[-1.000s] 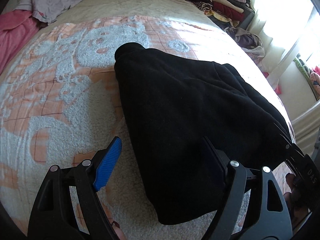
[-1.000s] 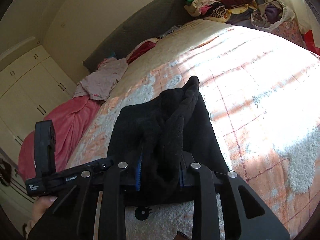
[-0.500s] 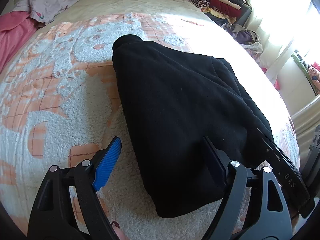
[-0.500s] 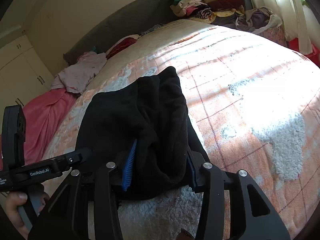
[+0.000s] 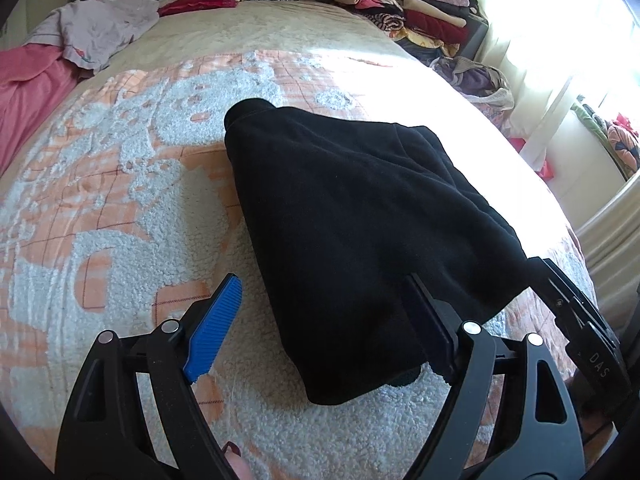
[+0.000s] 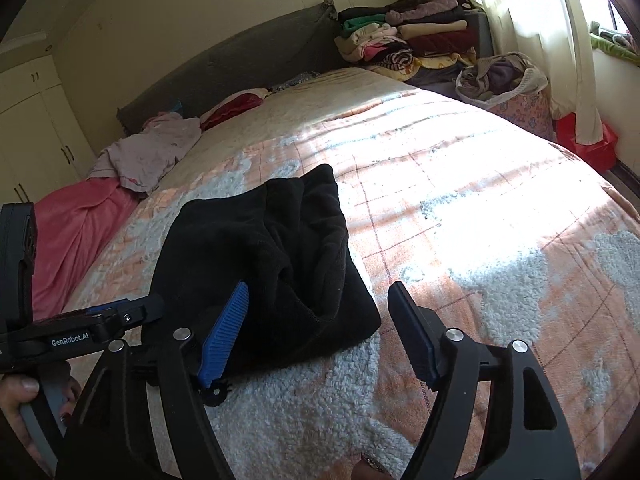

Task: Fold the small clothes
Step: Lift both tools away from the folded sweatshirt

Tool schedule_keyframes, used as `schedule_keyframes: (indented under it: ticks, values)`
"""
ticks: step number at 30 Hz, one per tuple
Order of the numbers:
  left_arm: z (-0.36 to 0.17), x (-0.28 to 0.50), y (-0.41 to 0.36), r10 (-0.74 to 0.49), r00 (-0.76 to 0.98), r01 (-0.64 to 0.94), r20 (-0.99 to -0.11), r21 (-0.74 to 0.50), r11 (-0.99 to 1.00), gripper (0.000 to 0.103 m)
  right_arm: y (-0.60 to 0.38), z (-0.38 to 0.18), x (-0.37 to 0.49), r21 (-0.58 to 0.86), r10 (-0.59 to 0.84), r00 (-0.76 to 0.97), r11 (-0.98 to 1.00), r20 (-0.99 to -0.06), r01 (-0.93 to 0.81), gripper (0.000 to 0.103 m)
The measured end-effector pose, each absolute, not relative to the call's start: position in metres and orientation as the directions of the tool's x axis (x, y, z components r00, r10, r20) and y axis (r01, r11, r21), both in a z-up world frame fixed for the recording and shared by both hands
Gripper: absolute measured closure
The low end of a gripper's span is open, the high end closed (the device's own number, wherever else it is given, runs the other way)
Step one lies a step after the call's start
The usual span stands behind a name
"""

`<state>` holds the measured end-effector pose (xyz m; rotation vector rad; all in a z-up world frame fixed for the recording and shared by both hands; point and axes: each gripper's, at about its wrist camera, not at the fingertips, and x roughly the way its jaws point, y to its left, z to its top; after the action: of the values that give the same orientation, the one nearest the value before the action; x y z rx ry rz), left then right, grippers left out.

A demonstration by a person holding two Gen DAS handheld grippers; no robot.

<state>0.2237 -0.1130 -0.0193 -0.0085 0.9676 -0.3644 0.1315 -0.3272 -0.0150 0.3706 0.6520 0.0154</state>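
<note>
On fleecy orange-and-white bedspread [image 6: 460,208], black garment [image 6: 260,264]

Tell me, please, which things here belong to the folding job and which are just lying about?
Job: black garment; left hand-held gripper, open; right hand-held gripper, jaws opening, off the cloth.

Lying about: stacked clothes; lilac top; pink cloth; laundry bag.

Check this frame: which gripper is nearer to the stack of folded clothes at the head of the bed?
Neither clearly. Both the left gripper and right gripper sit open at the black garment near the bed's foot, far from the folded stack.
</note>
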Motion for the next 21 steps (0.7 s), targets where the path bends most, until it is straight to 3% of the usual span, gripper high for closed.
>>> schedule_keyframes:
  ticks: [4,8,14,21]
  values:
    - [-0.005,0.207,-0.11,-0.301,0.571,0.303,-0.763,-0.145,0.942,0.01,-0.331,0.006,0.107,0.309,0.091,0.84,0.946,-0.535,0.094,0.013]
    - [0.006,0.19,-0.104,-0.297,0.621,0.303,-0.726,-0.127,0.945,0.01,-0.329,0.023,0.082,0.255,0.056,0.874,0.964,-0.482,0.079,0.005]
    - [0.013,0.166,-0.091,-0.276,0.684,0.287,-0.675,-0.099,0.953,0.01,-0.318,0.041,0.049,0.183,0.037,0.903,0.982,-0.429,0.047,0.005]
    - [0.009,0.138,-0.073,-0.287,0.696,0.275,-0.658,-0.125,0.953,0.01,-0.307,0.033,0.023,0.16,0.039,0.886,0.986,-0.462,0.04,0.005]
